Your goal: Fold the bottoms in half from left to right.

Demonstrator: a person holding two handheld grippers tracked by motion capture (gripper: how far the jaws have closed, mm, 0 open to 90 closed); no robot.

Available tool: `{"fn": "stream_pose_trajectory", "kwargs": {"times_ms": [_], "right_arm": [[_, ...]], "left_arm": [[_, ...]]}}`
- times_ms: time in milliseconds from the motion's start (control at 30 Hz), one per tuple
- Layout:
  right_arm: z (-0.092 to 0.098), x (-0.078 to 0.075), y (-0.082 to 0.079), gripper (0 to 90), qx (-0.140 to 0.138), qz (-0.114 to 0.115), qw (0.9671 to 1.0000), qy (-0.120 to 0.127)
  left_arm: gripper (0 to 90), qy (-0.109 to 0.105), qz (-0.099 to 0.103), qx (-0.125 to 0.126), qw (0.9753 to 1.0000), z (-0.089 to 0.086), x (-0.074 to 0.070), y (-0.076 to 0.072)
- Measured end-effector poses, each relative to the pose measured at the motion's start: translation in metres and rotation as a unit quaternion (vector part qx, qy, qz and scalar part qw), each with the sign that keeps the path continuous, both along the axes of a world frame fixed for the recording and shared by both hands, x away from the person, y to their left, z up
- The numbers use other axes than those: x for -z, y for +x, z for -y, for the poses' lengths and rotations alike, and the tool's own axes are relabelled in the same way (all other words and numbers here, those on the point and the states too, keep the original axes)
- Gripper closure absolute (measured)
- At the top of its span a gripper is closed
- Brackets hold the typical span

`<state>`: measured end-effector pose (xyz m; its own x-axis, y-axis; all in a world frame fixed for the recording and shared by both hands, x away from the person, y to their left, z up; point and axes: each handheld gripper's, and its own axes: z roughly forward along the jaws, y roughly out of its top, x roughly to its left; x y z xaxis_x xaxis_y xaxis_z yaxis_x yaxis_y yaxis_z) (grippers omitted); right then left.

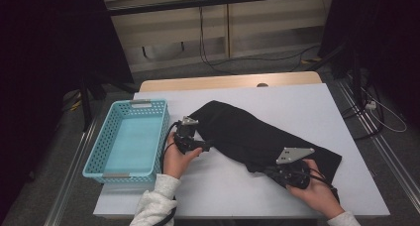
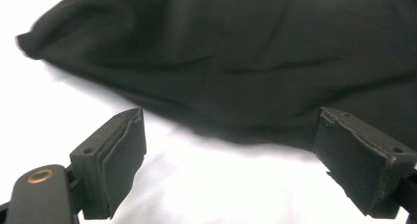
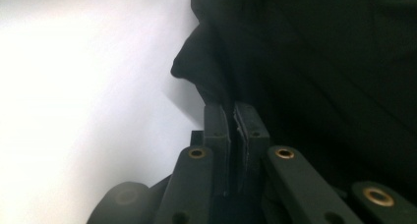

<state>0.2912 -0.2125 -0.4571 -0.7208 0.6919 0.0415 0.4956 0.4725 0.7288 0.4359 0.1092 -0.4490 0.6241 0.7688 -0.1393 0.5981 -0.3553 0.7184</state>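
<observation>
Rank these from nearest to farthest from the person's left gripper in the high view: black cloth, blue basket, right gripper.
1. Black cloth: right beside the left gripper, just to its right.
2. Blue basket: a short gap away, on its left.
3. Right gripper: farthest, across the cloth near the table's front right.

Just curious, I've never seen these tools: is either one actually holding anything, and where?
The right hand-held gripper pinches the black cloth at its near edge. The left hand-held gripper is open, holding nothing.

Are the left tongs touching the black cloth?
Apart. The left gripper view shows the left tongs open, with white table between them and the black cloth.
</observation>
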Motion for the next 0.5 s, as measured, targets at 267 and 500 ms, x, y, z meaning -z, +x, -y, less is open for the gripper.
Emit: {"fn": "stream_pose_trajectory", "kwargs": {"times_ms": [267,500], "right_arm": [[0.008,-0.003,-0.012,85.2,-0.021,-0.009,0.9997,-0.004],[0.006,0.001,-0.015,84.7,-0.027,-0.012,0.9996,-0.003]], "left_arm": [[13.0,0.02,-0.003,-0.047,0.9987,-0.001,0.003,0.007],[16.4,0.016,-0.015,-0.09,0.9957,-0.007,0.01,0.014]]}}
